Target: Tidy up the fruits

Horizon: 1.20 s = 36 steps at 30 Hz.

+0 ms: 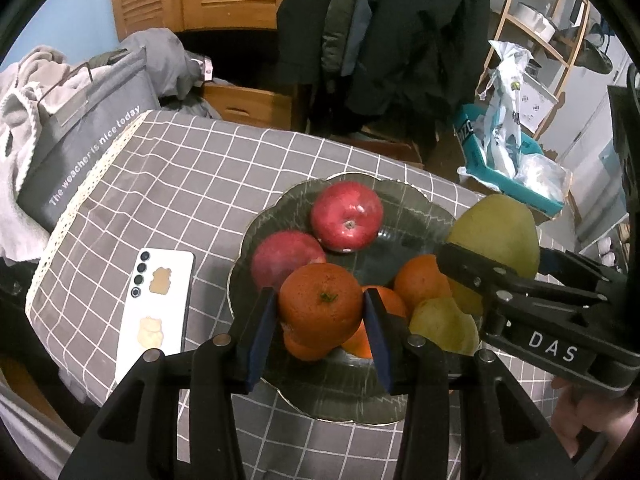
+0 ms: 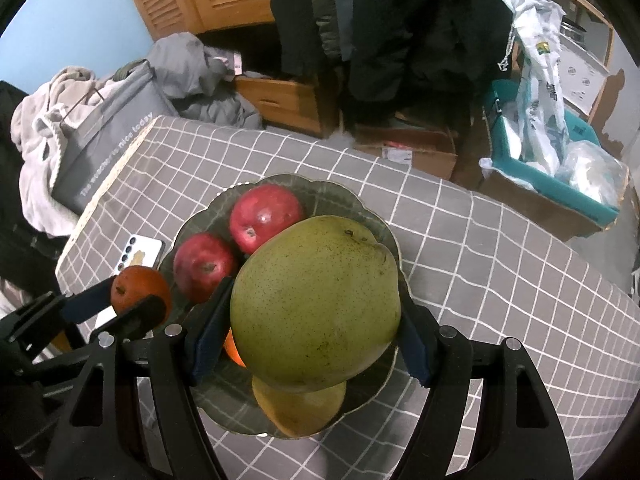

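Observation:
A dark green scalloped plate (image 1: 260,236) (image 2: 344,196) sits on the checked tablecloth and holds two red apples (image 1: 347,216) (image 2: 266,216), other oranges (image 1: 420,282) and a yellow pear (image 1: 444,324). My left gripper (image 1: 322,320) is shut on an orange (image 1: 320,306) above the plate's near side; this orange also shows at the left of the right wrist view (image 2: 140,288). My right gripper (image 2: 316,328) is shut on a large green mango (image 2: 316,304), held above the plate; the mango also shows in the left wrist view (image 1: 498,232).
A white phone (image 1: 156,312) lies left of the plate. A grey bag (image 1: 84,140) with clothes stands beyond the table's left edge. Wooden drawers, hanging coats, a teal box (image 2: 560,184) with plastic bags and a shelf stand behind the table.

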Motion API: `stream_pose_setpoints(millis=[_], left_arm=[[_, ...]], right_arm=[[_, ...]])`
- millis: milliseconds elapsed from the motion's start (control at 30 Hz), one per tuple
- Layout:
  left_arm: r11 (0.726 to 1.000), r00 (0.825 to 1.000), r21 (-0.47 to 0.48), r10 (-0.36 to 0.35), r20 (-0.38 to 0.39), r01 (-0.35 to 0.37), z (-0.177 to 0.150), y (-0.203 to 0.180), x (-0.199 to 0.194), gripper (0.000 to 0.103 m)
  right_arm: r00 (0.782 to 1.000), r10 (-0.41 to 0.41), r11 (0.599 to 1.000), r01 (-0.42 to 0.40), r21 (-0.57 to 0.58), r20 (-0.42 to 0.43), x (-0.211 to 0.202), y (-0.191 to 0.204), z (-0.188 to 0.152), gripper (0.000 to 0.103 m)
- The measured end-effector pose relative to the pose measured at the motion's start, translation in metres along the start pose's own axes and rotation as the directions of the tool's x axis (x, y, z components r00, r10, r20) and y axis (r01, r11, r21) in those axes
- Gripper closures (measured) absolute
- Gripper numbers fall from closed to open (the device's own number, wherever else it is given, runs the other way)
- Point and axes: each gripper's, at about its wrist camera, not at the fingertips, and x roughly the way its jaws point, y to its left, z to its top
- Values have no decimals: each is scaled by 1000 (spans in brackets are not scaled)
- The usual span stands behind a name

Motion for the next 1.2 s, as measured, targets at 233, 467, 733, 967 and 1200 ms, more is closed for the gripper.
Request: stream_pose_setpoints(millis=[233, 467, 733, 967, 1200], left_arm=[[1000, 1000, 1, 11, -26, -11, -1, 2, 6, 57], [1000, 1000, 4, 27, 2, -27, 1, 3, 2, 35], [999, 999, 10, 33, 5, -33, 0, 1, -1, 35], [999, 999, 1, 33, 32, -33, 3, 0, -14, 34], [999, 995, 6, 32, 91, -33, 9, -7, -38, 25]], right_arm=[[999, 19, 1000, -19, 8, -32, 9, -1, 0, 28], [998, 47, 998, -45, 41, -39, 10, -6, 1, 27], [998, 62, 997, -63, 50, 25, -9, -8, 11, 23], [999, 15, 999, -17, 36, 50, -21, -10, 10, 23], [989, -92, 996, 93, -1, 120, -51, -8, 9, 20]])
